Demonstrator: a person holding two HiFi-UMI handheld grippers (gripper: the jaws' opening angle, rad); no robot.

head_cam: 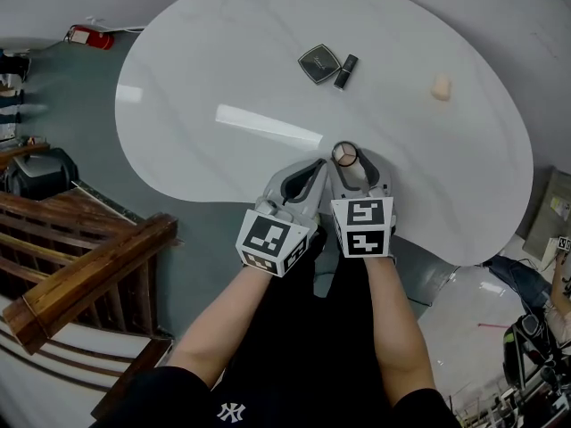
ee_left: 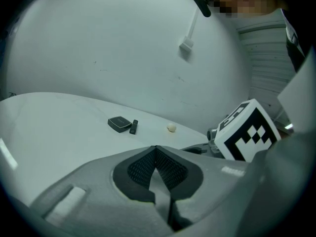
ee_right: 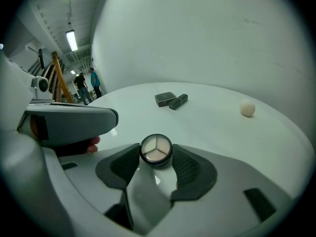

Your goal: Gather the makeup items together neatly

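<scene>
**Inspector:** Gripper status, please.

**Operator:** My right gripper (ee_right: 157, 158) stands about half open, and its ribbed pads press on both sides of a small round black pot of pale three-part powder (ee_right: 156, 149). I judge that a firm hold. It hangs over the near edge of the glossy white kidney-shaped counter (head_cam: 196, 105). My left gripper (ee_left: 156, 151) sits just beside it with its pads meeting at the tips and nothing between them.

**Inspector:** And progress on the gathering?

**Operator:** Partly done, in my judgement. A dark square compact (head_cam: 318, 63) and a dark lipstick tube (head_cam: 345, 71) lie side by side on the far part of the counter, touching or nearly so. That pair looks like the start of the group. A pale beige rounded sponge (head_cam: 441, 87) lies well apart from them, to their right. Two items remain. The pot in my right gripper has to be set down against the pair, and the sponge has to be brought over.
</scene>
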